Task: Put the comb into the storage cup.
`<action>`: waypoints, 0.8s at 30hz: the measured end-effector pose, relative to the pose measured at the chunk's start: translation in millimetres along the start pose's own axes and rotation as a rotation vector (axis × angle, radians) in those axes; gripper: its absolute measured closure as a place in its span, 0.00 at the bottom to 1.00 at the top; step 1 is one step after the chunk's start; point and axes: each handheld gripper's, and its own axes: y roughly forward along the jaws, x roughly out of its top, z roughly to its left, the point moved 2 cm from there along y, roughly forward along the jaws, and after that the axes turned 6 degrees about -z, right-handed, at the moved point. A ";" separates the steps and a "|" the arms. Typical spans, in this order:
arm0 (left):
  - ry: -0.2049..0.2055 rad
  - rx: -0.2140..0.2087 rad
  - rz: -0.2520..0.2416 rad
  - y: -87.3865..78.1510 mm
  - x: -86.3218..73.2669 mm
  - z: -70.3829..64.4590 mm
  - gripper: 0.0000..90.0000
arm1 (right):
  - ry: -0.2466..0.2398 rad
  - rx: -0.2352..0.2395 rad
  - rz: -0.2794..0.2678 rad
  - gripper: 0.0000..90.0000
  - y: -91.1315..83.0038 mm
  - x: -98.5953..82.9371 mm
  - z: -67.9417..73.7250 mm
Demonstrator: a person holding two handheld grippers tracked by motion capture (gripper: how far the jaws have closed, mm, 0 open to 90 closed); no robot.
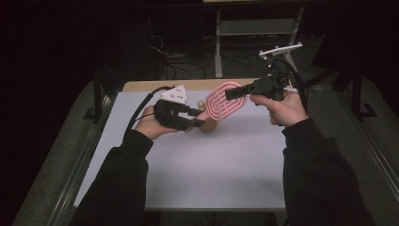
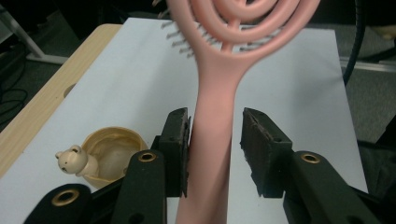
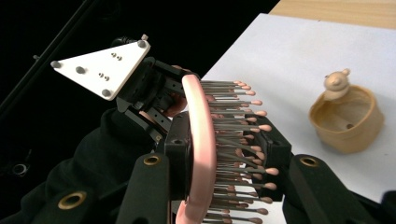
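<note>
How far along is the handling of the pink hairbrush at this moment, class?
Done: the pink hairbrush is lifted off the white table. In hand: the right gripper clamps the brush head across its bristles, while the left gripper brackets the handle, one pad touching and a gap at the other. Left: the handover looks unfinished; the small tan bear cup stands untouched on the table.

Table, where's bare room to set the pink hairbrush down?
The near half of the white table, between the two sleeves, is bare, as is the right side beyond the brush. It's crowded at the far left-centre, around the small tan cup.
</note>
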 end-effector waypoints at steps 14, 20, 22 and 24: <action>-0.055 0.014 -0.075 -15.0 -9.1 3.4 0.42 | -0.036 -0.095 -0.013 0.70 -21.8 18.1 10.6; -0.084 -0.011 -0.116 -20.5 -16.4 4.2 0.18 | -0.048 -0.112 -0.024 0.70 -28.7 24.3 12.5; -0.111 -0.010 -0.125 -21.3 -20.2 5.8 0.07 | -0.056 -0.126 -0.028 0.70 -30.9 26.1 13.1; -0.128 -0.002 -0.143 -23.8 -23.6 8.0 0.00 | -0.055 -0.135 -0.030 0.70 -32.7 28.5 13.3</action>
